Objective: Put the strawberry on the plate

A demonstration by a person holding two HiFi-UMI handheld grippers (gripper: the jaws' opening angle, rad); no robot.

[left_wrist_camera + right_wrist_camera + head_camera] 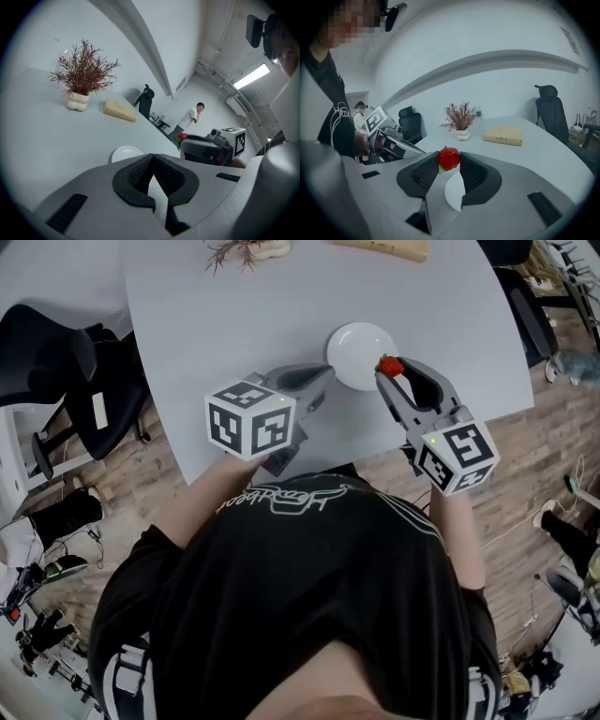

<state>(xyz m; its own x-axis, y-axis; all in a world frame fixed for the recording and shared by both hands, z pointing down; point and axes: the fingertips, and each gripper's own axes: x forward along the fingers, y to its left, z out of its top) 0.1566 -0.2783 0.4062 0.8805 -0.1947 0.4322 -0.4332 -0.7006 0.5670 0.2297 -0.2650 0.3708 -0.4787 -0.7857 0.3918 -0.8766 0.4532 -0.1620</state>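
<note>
Your right claw (396, 371) is clamped on the strawberry (449, 158), above the plate's (352, 345) rim by the desk's (281, 306) near edge. Move it toward the plate's centre, lower it, then release gently. Your left claw (325, 375) is closed and empty.

Soft, even overhead light filled the room — a ceiling strip lamp (251, 76) glared white. Shadows on the table (234, 324) were faint. Both gripper views curved heavily and darkened at their rims.
</note>
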